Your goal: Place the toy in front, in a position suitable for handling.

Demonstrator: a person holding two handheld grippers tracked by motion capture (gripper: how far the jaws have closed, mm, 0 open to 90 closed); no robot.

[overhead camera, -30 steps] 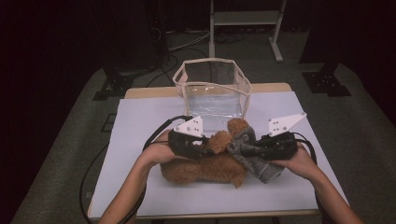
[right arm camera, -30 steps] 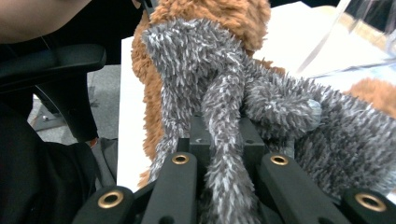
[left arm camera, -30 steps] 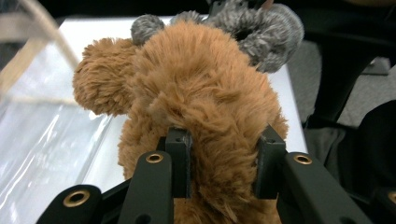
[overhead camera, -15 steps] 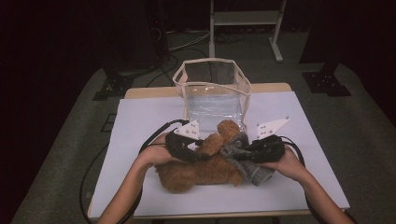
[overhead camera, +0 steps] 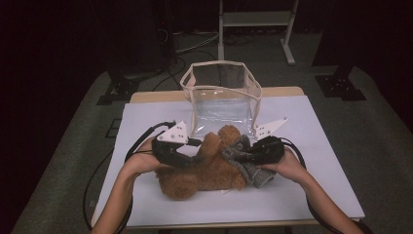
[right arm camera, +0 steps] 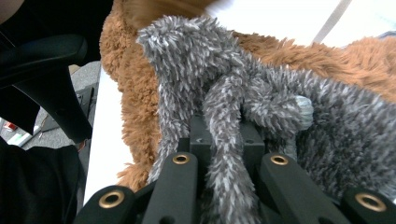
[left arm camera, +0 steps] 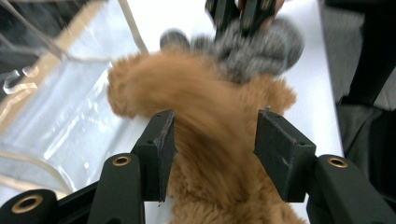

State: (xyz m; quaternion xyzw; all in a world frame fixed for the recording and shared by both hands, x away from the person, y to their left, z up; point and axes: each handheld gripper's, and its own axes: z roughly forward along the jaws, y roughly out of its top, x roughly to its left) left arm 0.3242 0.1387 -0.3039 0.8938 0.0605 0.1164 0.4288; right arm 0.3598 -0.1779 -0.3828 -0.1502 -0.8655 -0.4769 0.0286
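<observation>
On the white table [overhead camera: 321, 195], near its front edge, a brown plush toy [overhead camera: 204, 173] lies on its side with a grey plush toy [overhead camera: 251, 165] against it at its 3 o'clock. The left gripper [overhead camera: 192, 157], at the brown toy's 9 o'clock, has just been opening its jaws; in the left gripper view they stand apart on either side of a brown limb [left arm camera: 210, 135] that is blurred, with the pads clear of the fur on the right side, so the grip is released. The right gripper [overhead camera: 243, 155] is clenched on a thin grey limb [right arm camera: 224, 154] of the grey toy. Farther off, at 12 o'clock, a clear plastic bag [overhead camera: 221, 95] with a beige rim stands upright and open, just behind the toys.
</observation>
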